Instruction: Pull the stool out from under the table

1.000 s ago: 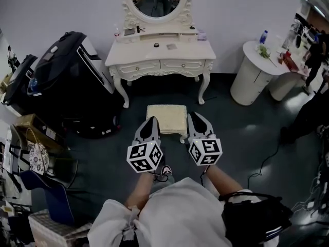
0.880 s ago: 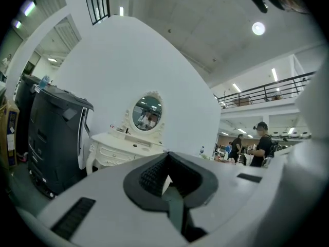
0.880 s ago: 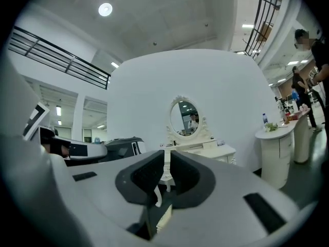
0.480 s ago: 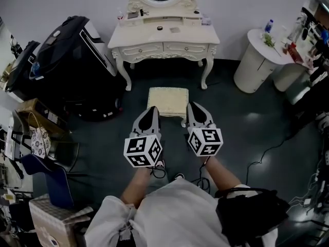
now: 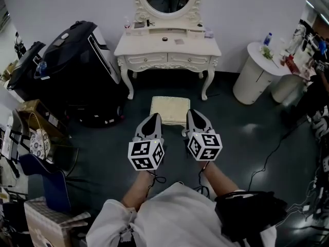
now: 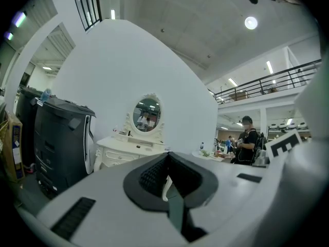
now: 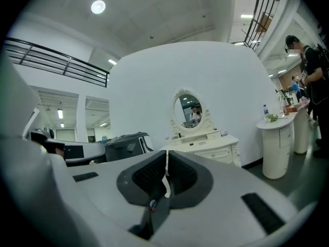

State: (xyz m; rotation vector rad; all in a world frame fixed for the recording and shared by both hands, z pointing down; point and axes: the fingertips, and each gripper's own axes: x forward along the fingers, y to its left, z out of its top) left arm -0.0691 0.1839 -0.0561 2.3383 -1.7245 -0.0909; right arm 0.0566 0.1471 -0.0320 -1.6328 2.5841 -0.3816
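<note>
Dark floor; stool [image 5: 170,109] stands clear of dressing table [image 5: 167,48]. Left gripper [image 5: 153,118] and right gripper [image 5: 192,115] both closed, empty. Risk: I bump its near edge, shoving it back.

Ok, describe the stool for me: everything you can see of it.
The stool is small and square, with a cream, fabric-looking padded top that lies flat. It stands upright on the dark floor just in front of the table, centred between its front legs. In the head view the left gripper and right gripper, jaws shut, overlap its near corners; whether they grip it cannot be told.
</note>
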